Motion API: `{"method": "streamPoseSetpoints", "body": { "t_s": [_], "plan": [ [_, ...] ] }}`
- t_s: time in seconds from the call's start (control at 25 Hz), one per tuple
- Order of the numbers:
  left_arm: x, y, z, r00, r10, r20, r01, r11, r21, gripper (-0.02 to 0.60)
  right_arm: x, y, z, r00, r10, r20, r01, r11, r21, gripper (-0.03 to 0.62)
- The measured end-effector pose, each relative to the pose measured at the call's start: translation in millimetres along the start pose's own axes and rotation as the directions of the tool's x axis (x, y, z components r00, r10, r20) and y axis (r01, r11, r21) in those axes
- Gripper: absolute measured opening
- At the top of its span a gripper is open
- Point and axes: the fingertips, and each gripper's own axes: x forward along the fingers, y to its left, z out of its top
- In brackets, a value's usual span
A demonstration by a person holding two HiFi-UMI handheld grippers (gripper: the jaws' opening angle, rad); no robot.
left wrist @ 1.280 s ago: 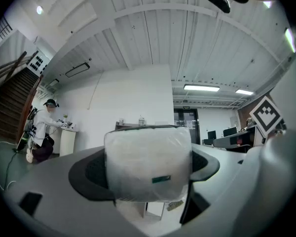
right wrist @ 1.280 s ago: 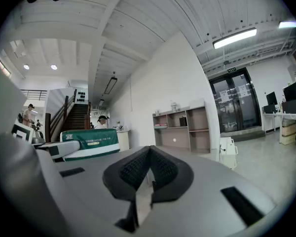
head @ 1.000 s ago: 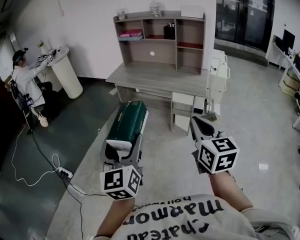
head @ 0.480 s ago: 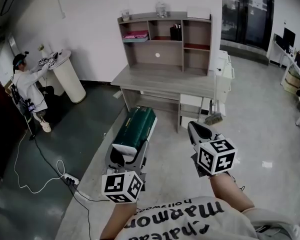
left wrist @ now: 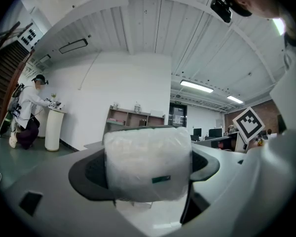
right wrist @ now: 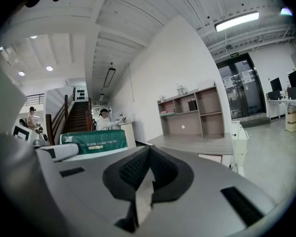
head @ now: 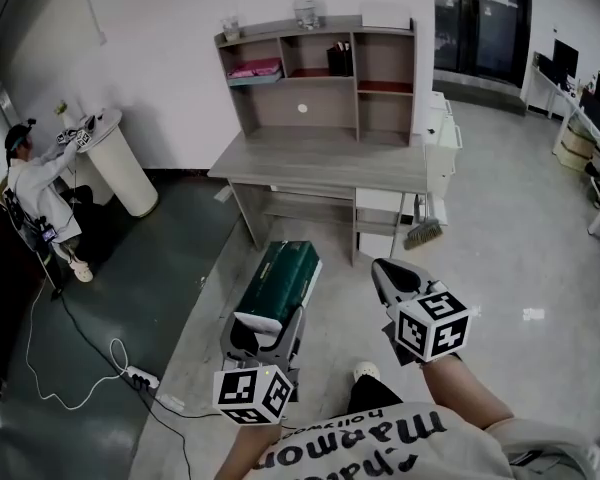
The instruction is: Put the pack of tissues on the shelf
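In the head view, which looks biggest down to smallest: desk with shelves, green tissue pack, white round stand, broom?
1. Desk with shelves.
2. Green tissue pack and white round stand look alike; the pack is nearer.
3. Broom.

The pack of tissues (left wrist: pixel 147 163) hides most of the desk (head: pixel 320 163) from my left gripper view; items (head: pixel 306 11) on the shelf (head: pixel 320 73), perhaps jars, are too small.

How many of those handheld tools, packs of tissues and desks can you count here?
tools: 2, the left tool and the right tool
pack of tissues: 1
desk with shelf: 1
total: 4
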Motion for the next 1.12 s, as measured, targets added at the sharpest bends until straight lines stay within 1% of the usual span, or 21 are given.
{"method": "streamPoseSetpoints", "body": {
  "t_s": [0.08,0.24,0.44,0.56,0.68,0.8,0.88,1.0,1.12],
  "plan": [
    [15,2,-3,1.000,-0.008,-0.011,0.008,1.000,0.009,0.433,17,-4,-4,1.000,0.016,-0.019,-0.016,1.000,-0.001,0.008],
    [59,6,-9,0.999,-0.028,-0.037,0.028,0.999,0.020,0.433,52,-33,-3,0.999,0.007,-0.039,-0.006,1.000,0.017,0.008],
    [136,22,-3,0.999,-0.003,-0.043,0.003,1.000,0.010,0.433,105,-77,18,0.999,0.030,-0.046,-0.028,0.999,0.031,0.008],
    [186,26,12,1.000,-0.002,-0.017,0.002,1.000,0.012,0.433,136,-105,44,0.999,0.041,-0.026,-0.041,0.999,0.019,0.008],
    [226,29,28,1.000,-0.001,0.025,0.001,1.000,0.011,0.433,162,-131,70,0.999,0.043,0.002,-0.043,0.999,0.003,0.008],
    [255,34,40,0.996,0.006,0.086,-0.007,1.000,0.011,0.433,183,-149,88,0.998,0.056,0.026,-0.056,0.998,-0.018,0.008],
    [269,34,42,0.994,0.012,0.109,-0.013,1.000,0.011,0.433,194,-158,93,0.997,0.067,0.024,-0.066,0.997,-0.032,0.008],
    [285,31,33,0.995,0.003,0.096,-0.004,1.000,0.005,0.433,206,-167,91,0.997,0.076,0.017,-0.076,0.997,-0.028,0.008],
    [295,33,22,0.997,0.003,0.078,-0.002,1.000,-0.018,0.433,216,-174,82,0.997,0.083,-0.006,-0.083,0.996,-0.024,0.008]
  ]
}}
